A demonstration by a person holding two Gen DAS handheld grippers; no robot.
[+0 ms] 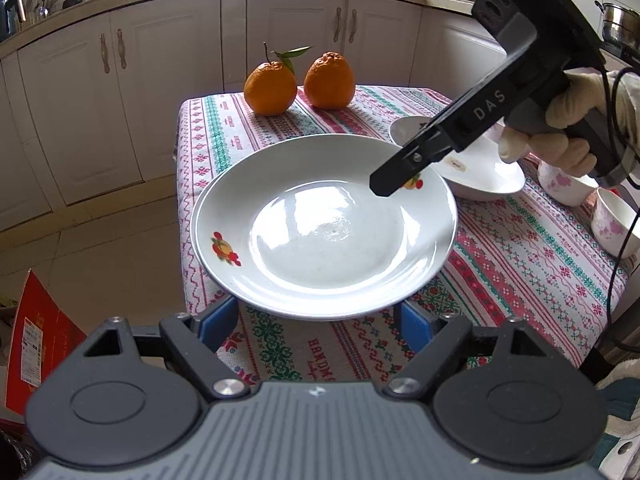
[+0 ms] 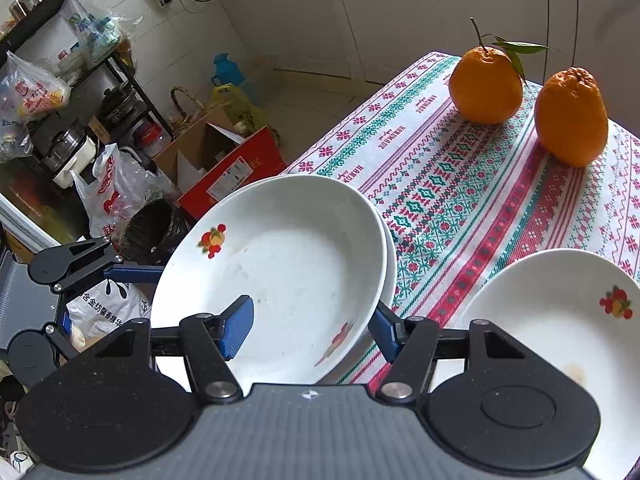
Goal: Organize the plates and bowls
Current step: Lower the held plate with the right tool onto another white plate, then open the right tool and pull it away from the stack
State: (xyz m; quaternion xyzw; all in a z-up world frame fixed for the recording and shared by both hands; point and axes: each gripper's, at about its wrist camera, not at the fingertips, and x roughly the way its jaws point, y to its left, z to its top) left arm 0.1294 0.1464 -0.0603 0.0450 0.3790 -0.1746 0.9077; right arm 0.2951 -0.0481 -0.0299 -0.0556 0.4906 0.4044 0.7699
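White kitchen cabinets ring a small worktop (image 1: 520,248) draped in a patterned red and green cloth, with two oranges (image 1: 298,82) at its far edge. Near the left edge sits a stack of plates (image 1: 324,228) with fruit prints; it appears to be two, one nested in the other. The left gripper (image 1: 320,316) brackets the stack's near rim, its jaws fairly wide, and whether the pads press cannot be told. The right gripper (image 2: 310,326) hovers over the stack's right rim, one blue pad above the bowl of the top plate, the other outside the rim; its jaws are part open and seem to clasp nothing. Another plate (image 2: 560,320) lies just right, and two floral bowls (image 1: 592,200) stand further right. Likely risks: the stack overhangs the left edge, so a nudge could slide it off; a one-rim pinch may let glazed china slip.
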